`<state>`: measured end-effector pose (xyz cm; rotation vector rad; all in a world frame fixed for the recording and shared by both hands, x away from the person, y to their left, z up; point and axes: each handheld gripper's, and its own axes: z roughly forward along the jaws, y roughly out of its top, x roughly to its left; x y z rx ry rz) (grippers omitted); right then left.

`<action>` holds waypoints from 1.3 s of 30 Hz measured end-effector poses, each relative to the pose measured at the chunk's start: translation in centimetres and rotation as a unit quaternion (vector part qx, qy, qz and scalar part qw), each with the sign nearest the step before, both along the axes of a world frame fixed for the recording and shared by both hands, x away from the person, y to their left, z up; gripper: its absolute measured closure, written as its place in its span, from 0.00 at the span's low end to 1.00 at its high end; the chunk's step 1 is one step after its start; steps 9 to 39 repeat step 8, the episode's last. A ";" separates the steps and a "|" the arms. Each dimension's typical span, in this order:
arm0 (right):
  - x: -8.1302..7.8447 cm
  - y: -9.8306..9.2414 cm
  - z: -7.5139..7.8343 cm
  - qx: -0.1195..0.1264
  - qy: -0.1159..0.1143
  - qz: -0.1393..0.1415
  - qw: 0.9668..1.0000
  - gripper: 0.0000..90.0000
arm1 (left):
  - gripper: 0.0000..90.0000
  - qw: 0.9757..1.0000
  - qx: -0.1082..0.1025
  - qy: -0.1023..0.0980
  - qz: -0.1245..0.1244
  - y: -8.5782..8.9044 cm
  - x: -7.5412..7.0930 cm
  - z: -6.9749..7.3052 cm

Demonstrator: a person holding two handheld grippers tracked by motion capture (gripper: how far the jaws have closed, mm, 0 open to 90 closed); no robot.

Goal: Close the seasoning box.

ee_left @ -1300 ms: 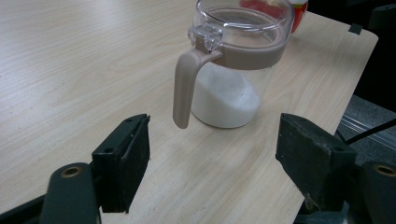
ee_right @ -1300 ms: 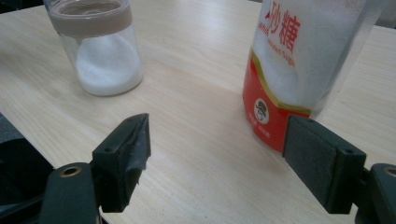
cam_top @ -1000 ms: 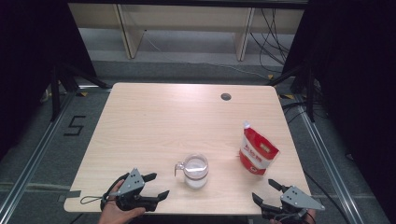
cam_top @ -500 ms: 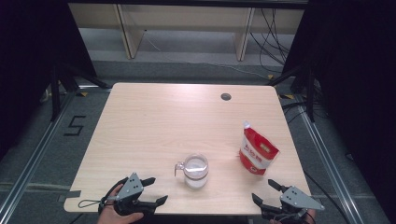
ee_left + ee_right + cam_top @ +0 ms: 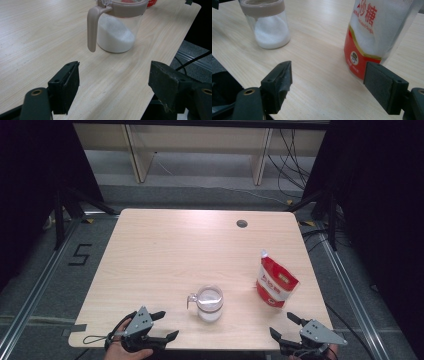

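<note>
Clear glass formed the small jug (image 5: 117,27), which had a beige plastic collar and a curved beige handle (image 5: 92,30) and stood upright on the pale wooden table (image 5: 170,250). White granules filled roughly its lower half, the heap sloping higher on one side. Well apart from it stood a red and clear plastic pouch (image 5: 377,32) with red characters printed on it, upright, its clear upper part packed with the same kind of white granules.

The left gripper (image 5: 113,86) had its two black jaws spread wide with nothing between them. The jug stood ahead of that gap, beyond the jaw tips and not touching them, its handle turned toward the left-hand jaw. In the high view this gripper (image 5: 161,326) sat at the table's near edge, held by a hand (image 5: 125,351).

The right gripper (image 5: 328,81) likewise had its jaws spread wide and empty. The pouch stood just ahead of its right-hand jaw, near but apart, while the jug stood farther off beyond its left-hand jaw. From above, this gripper (image 5: 285,327) lay near the table's near right corner.
</note>
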<state>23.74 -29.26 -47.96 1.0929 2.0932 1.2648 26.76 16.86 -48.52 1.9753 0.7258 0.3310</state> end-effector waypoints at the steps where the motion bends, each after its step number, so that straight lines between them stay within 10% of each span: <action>1: 0.0 0.0 0.0 0.001 0.001 0.000 1.000 0.27 | 0.27 1.000 0.000 0.000 0.000 0.0 0.0 0.0; 39: 0.1 0.1 -0.1 0.005 -0.001 -0.001 1.000 0.26 | 0.27 1.000 0.000 0.001 0.002 0.0 0.0 0.0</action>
